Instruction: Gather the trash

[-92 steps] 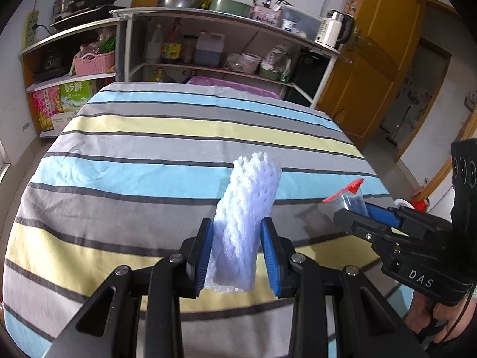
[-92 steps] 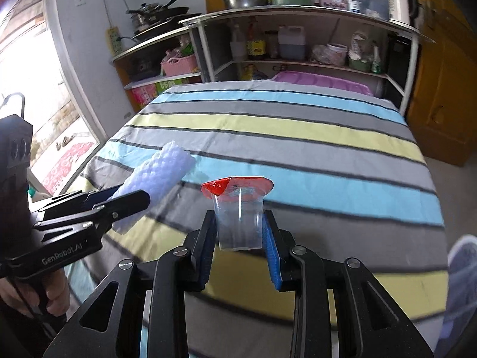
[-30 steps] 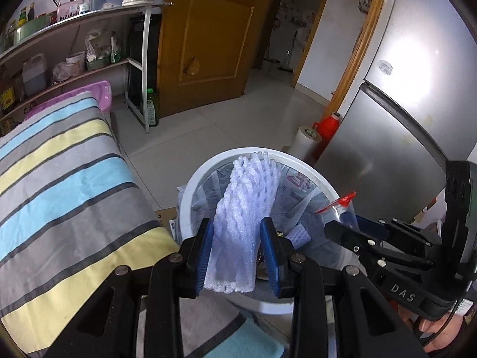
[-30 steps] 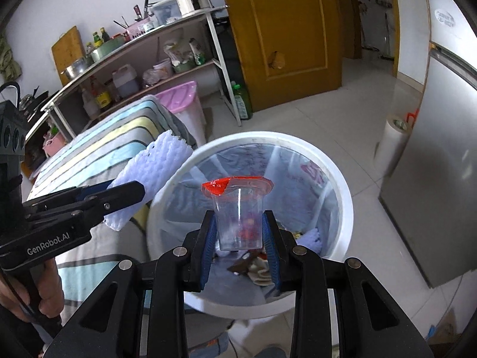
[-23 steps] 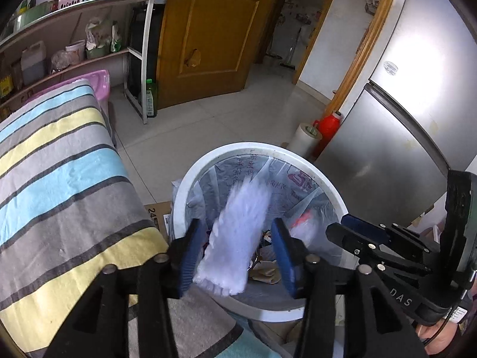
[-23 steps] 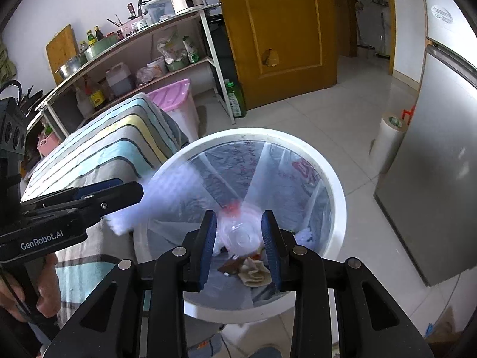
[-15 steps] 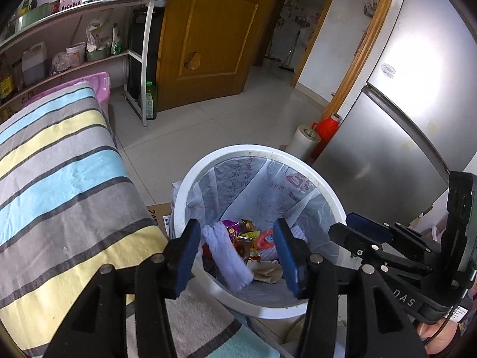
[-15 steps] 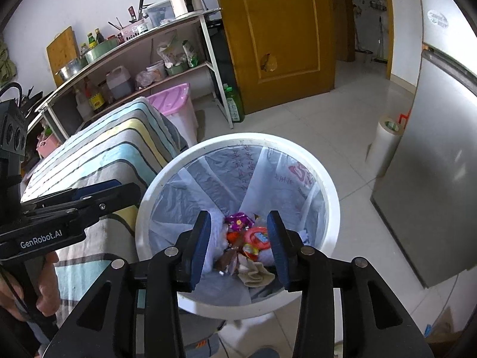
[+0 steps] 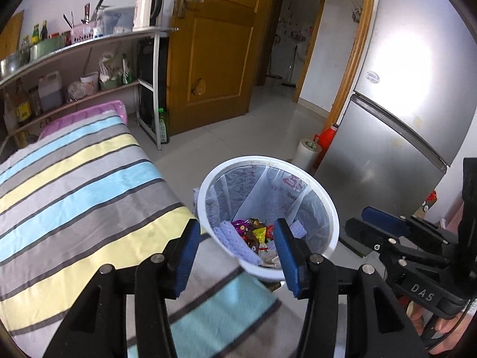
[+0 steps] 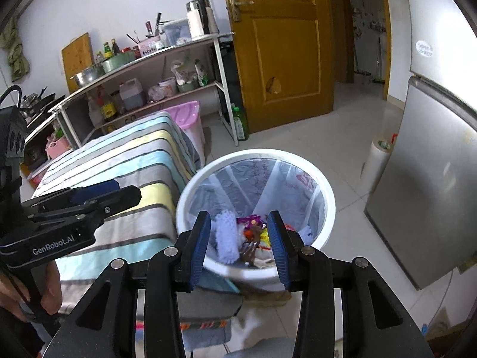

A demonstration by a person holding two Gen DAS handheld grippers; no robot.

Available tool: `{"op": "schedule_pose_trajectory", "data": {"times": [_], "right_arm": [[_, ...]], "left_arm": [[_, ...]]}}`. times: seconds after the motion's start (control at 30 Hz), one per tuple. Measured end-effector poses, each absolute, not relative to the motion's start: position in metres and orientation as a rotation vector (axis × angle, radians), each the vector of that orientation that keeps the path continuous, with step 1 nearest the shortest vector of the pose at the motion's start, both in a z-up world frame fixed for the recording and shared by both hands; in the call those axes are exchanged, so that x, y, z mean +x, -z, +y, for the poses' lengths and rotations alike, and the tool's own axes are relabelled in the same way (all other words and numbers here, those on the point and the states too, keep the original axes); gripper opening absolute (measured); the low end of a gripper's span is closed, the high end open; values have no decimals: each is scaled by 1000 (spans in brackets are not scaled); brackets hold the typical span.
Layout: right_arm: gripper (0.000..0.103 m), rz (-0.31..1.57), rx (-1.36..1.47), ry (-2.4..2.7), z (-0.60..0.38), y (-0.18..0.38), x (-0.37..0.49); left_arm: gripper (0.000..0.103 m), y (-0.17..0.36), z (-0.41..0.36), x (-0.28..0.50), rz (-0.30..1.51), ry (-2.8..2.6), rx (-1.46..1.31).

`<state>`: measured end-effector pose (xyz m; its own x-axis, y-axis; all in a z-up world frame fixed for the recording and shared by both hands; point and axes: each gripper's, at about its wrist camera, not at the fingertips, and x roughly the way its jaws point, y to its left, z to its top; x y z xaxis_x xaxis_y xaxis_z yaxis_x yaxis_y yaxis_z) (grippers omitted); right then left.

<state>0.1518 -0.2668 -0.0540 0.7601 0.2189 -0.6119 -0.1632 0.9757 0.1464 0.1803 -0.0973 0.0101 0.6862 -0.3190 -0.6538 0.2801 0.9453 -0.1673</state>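
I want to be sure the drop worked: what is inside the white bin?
Inside the white bin, on its plastic liner, lie a white foam net and colourful wrappers. Anything buried beneath them is covered.

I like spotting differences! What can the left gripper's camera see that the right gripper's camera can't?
Only the left wrist view shows the red plastic bottle on the floor by the fridge, and the right gripper from the side.

Only the right wrist view shows the wooden cutting board leaning on the wall, the green cloth hanging there, and the left gripper from the side.

Both show the round white trash bin lined with a clear bag, the white foam net sleeve inside it, the striped tablecloth, the brown wooden door and the silver fridge.
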Motion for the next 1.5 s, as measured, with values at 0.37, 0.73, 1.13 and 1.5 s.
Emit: {"op": "schedule_pose_trajectory", "data": {"times": [0.37, 0.73, 1.13, 1.5], "right_arm": [[41, 622, 47, -205, -253, 40, 86], [41, 599, 8, -206, -247, 38, 36], [41, 583, 0, -213, -244, 37, 21], [41, 586, -1, -214, -244, 36, 19]], "left_arm": [[53, -26, -85, 118, 689, 317, -42], [54, -25, -84, 67, 676, 320, -34], [54, -18, -83, 48, 689, 319, -35], [54, -18, -84, 46, 685, 313, -32]]}}
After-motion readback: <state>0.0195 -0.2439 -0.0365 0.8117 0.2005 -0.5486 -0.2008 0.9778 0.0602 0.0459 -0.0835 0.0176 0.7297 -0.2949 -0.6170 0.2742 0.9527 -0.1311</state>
